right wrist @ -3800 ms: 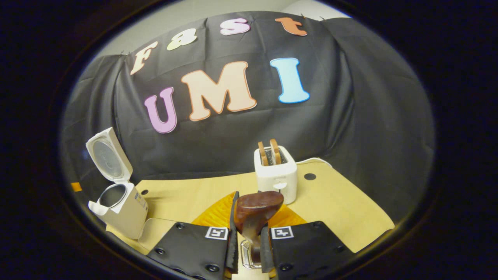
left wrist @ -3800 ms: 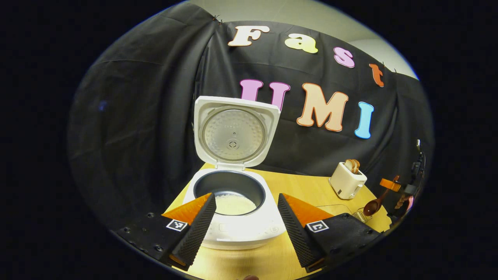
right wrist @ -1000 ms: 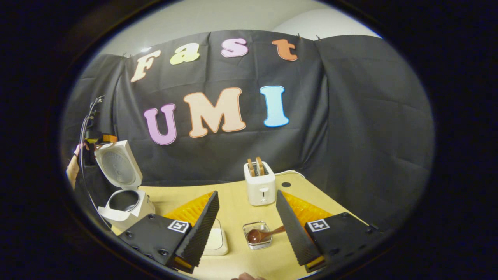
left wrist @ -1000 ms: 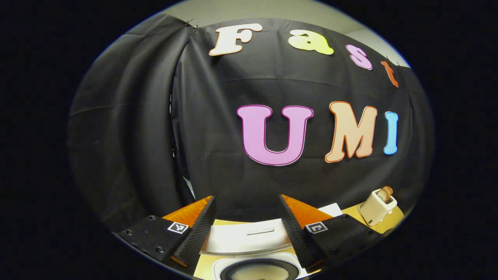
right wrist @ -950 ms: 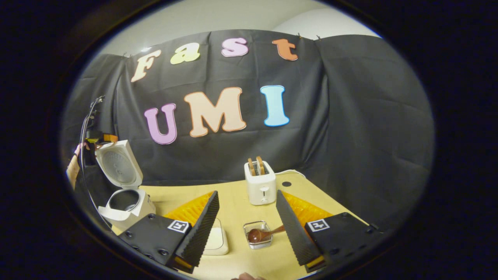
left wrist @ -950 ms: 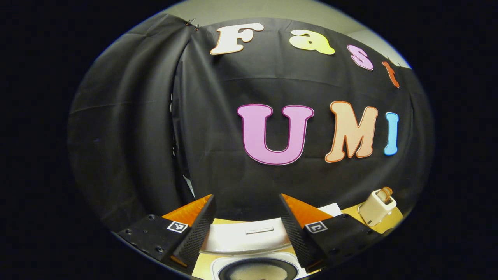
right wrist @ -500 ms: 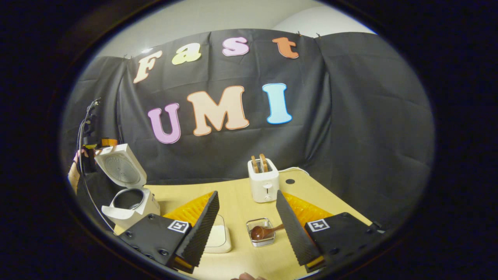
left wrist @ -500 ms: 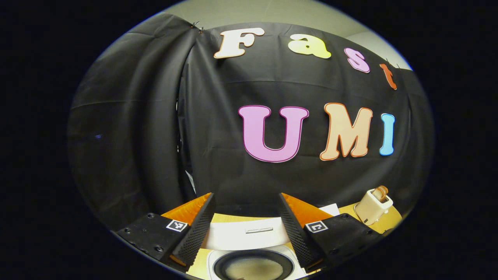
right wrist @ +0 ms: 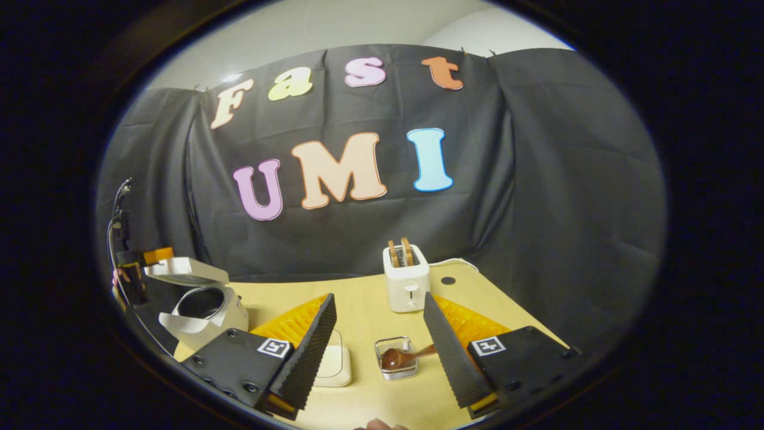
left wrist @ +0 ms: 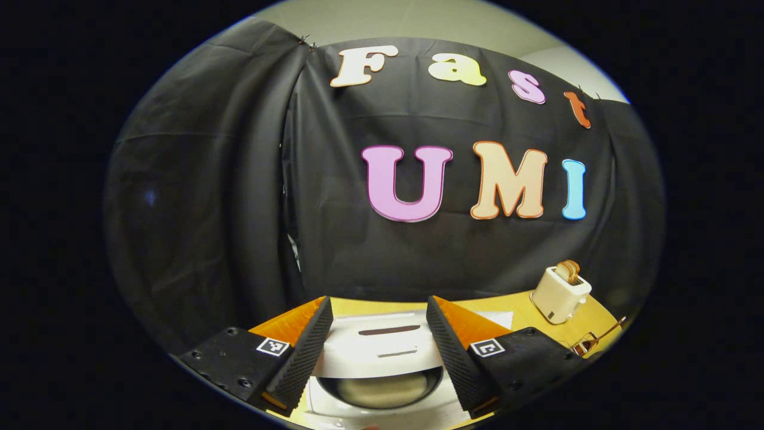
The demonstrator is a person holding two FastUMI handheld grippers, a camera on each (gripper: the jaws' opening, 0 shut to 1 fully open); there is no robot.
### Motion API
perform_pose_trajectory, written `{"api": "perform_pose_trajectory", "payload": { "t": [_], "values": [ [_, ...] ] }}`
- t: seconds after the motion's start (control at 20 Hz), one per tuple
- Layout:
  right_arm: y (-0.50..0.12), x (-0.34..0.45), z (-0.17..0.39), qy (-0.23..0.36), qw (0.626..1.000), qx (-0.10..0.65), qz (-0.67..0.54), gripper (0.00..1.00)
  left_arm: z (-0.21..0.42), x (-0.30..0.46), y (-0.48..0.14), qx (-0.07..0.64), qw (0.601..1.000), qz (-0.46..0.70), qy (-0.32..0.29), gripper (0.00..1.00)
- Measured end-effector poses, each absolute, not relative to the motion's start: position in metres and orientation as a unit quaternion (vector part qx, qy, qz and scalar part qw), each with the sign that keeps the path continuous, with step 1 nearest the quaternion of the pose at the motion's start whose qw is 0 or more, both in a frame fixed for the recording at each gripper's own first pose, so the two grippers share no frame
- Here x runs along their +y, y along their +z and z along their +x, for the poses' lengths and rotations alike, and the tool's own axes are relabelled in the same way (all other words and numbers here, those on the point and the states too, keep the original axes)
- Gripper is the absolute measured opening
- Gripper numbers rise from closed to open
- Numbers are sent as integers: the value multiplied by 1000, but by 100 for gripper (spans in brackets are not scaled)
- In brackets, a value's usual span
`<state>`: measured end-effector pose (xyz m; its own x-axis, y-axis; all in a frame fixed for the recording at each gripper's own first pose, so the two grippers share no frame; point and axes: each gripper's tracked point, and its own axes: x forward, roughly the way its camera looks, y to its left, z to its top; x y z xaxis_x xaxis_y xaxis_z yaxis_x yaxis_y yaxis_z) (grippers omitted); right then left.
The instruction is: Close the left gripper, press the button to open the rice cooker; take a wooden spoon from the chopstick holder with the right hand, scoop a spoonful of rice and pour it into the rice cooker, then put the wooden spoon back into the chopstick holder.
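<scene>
Closing the rice cooker (right wrist: 206, 310) looks like the job now, its lid (left wrist: 377, 346) half down over the pot on the surface (right wrist: 370, 298); best to push flat on the lid top and follow the hinge. Left claw (left wrist: 379, 352) sits wide apart, straddling that lid from above. Right claw (right wrist: 379, 352) hovers wide and empty over the chopstick holder (right wrist: 395, 357), wooden spoon (right wrist: 401, 356) resting back inside
</scene>
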<state>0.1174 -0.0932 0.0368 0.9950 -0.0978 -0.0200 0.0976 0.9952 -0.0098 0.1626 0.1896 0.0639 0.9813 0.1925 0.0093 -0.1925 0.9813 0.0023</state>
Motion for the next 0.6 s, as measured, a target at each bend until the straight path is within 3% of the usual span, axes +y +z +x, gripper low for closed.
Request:
{"api": "perform_pose_trajectory", "payload": {
  "t": [0.6],
  "values": [
    [37,-86,111,-45,998,19,-27,93,147,181,-41,55,995,0,88,93]
  ]
}}
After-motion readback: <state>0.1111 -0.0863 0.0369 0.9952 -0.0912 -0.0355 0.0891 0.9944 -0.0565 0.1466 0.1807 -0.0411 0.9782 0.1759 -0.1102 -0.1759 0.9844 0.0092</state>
